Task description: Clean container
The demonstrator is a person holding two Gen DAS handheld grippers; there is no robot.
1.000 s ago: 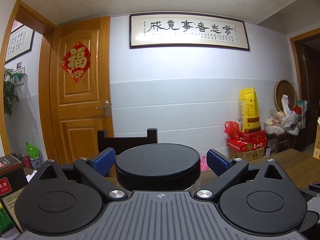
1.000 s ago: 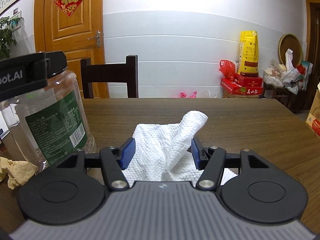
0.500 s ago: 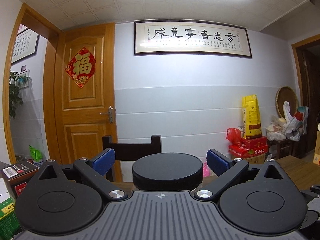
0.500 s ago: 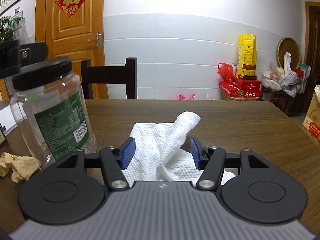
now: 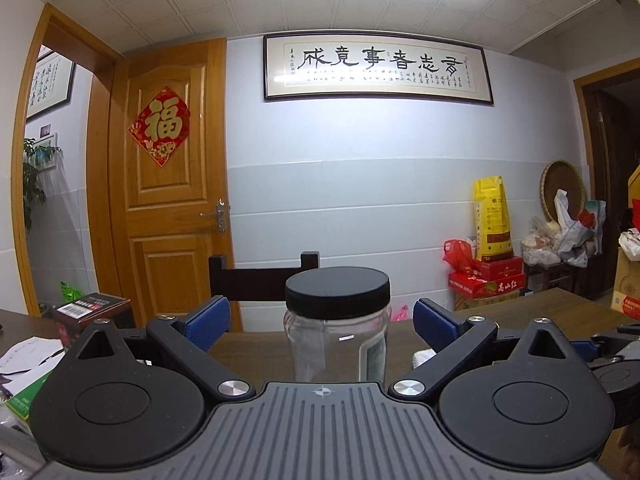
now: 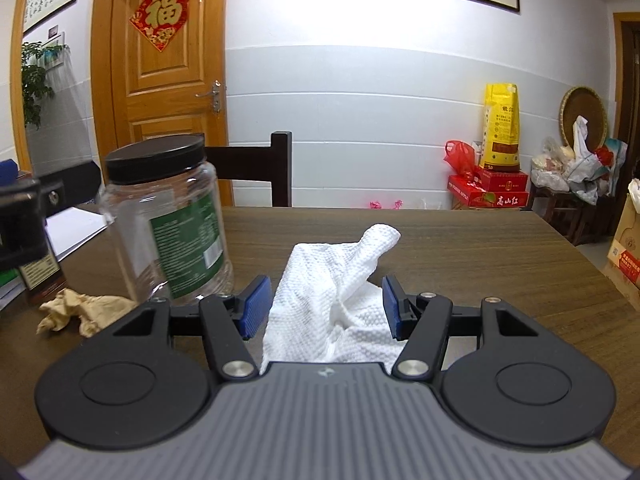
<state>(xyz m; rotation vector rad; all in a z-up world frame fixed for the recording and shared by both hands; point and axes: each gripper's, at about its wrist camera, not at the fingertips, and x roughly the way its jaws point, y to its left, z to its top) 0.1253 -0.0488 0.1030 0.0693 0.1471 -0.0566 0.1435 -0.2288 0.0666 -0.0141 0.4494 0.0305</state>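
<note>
Crumpled brown paper (image 6: 82,310): lies on the wooden surface (image 6: 480,248) at far left, just beside the jar's base; it is best left alone.
Left gripper (image 5: 322,318): jaws spread wide and empty, the jar ahead between them and untouched; to steady the jar they should close on its body under the lid.
Jar (image 6: 168,224): clear plastic, black lid (image 6: 156,158) on, upright left of the towel.
Right gripper (image 6: 322,304): jaws wide apart around the white paper towel (image 6: 336,284), seemingly not pinching it; they should close before wiping.
</note>
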